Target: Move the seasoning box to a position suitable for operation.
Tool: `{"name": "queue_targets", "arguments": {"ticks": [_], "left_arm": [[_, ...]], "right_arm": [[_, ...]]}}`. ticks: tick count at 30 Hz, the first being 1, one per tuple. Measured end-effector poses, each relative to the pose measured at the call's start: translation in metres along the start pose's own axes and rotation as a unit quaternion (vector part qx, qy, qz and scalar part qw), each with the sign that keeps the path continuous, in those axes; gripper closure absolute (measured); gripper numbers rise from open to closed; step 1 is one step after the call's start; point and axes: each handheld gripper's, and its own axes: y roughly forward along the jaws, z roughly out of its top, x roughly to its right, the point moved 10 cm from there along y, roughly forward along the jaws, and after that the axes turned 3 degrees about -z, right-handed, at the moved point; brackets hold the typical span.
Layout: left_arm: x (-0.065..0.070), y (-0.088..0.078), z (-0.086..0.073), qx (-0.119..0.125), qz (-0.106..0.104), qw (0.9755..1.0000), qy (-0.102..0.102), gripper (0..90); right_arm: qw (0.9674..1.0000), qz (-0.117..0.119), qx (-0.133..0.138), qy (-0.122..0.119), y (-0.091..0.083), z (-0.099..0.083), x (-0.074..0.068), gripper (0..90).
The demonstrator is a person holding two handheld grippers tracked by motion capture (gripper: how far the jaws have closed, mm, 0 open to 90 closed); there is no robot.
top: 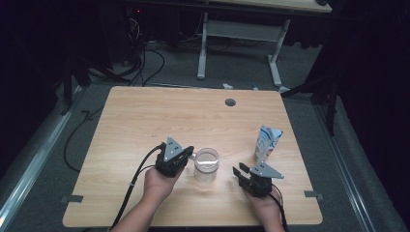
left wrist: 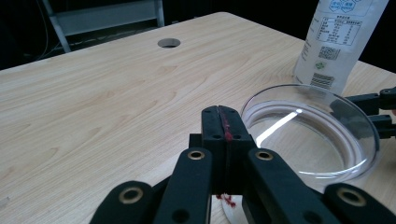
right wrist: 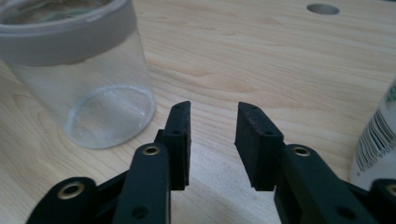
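Note:
A clear glass beaker (top: 207, 165) stands on the wooden table (top: 145, 121), near its front middle. My left gripper (top: 191, 155) is just left of the beaker's rim (left wrist: 327, 93), with its jaws pressed together (left wrist: 223, 116) on a thin red-edged strip; a white scrap with red marks (left wrist: 229, 205) hangs below the pads. What the strip is I cannot tell. My right gripper (top: 241, 169) rests to the right of the beaker (right wrist: 84, 70), open (right wrist: 212, 114) with nothing between its pads. A white and blue pouch (top: 267, 141) stands upright behind the right gripper.
A round cable hole (top: 230, 102) lies near the table's far edge. The pouch (left wrist: 341, 42) is close behind the beaker on the right side. Beyond the table are a white desk frame (top: 203, 48) and cables on the floor (top: 145, 63).

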Motion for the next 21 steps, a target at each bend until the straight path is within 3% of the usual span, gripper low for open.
{"name": "queue_targets", "arguments": {"ticks": [17,21], "left_arm": [[0.000,-0.001,-0.001,0.005,-0.003,1.0000,-0.007,90.0],[0.000,-0.001,-0.001,0.005,-0.003,1.0000,-0.008,90.0]], "right_arm": [[0.9990,0.025,0.031,-0.021,0.000,0.028,-0.025,90.0],[0.9984,0.032,0.033,-0.031,0.001,0.034,-0.034,90.0]]}}
